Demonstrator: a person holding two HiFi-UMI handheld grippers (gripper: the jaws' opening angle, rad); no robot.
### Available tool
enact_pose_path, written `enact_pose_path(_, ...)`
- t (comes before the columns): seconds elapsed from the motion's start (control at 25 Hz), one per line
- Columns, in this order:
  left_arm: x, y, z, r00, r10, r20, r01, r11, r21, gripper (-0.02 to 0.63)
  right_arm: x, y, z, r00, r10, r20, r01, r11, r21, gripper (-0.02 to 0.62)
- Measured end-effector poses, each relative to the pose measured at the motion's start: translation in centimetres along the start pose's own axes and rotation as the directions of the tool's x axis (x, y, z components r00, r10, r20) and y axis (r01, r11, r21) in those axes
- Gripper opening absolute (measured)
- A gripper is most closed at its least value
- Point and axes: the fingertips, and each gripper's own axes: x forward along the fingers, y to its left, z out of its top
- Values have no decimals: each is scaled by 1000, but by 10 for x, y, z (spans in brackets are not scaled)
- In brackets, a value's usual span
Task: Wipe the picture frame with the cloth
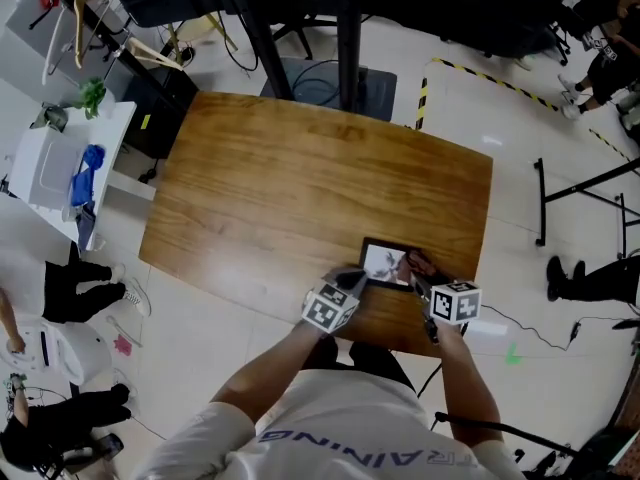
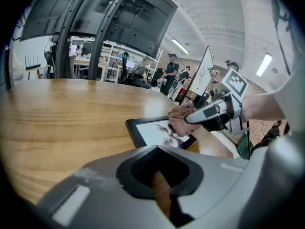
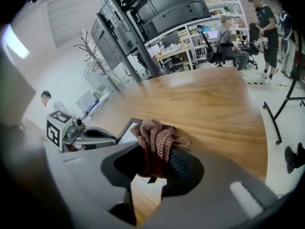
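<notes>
A black picture frame (image 1: 383,261) with a pale print lies flat near the front right edge of the wooden table (image 1: 300,178). My right gripper (image 1: 413,266) is shut on a bunched pink-brown cloth (image 3: 155,135), which rests on the frame's glass. In the left gripper view the cloth (image 2: 180,120) sits on the far part of the frame (image 2: 147,132). My left gripper (image 1: 352,280) sits at the frame's near left edge, its jaws close together with nothing seen between them. The right gripper view shows it (image 3: 112,138) beside the frame's dark edge (image 3: 125,128).
A white side table (image 1: 45,173) with a blue item (image 1: 90,158) stands to the left. A black stand post (image 1: 345,38) rises behind the table. Cables and black tripod legs (image 1: 590,183) lie on the floor to the right. People sit and stand in the background.
</notes>
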Motion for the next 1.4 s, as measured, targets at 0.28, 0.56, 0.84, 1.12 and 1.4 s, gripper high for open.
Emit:
enact_pose_path(0.28, -4, -4, 2, 1000, 1, -14, -2, 1000, -16, 6, -16, -15, -7, 999, 1, 53, -5, 997, 73, 115)
enact_pose_path(0.56, -3, 2, 28, 1000, -21, -8, 20, 1000, -18, 7, -19, -20, 1, 997, -8, 71, 5, 999, 51, 116)
enact_pose_path(0.84, 19, 40, 59, 998, 20, -58, -16, 997, 69, 8, -17, -16, -2, 997, 0, 83, -5, 998, 61, 117)
enact_pose_path(1.12, 22, 47, 57, 997, -9, -79, 10, 1000, 12, 8, -18, -16, -3, 996, 6, 84, -11, 998, 65, 115)
enact_pose_path(1.4, 22, 47, 60, 998, -11, -69, 10, 1000, -11, 8, -18, 12, 9, 994, 48, 97, -55, 996, 64, 115)
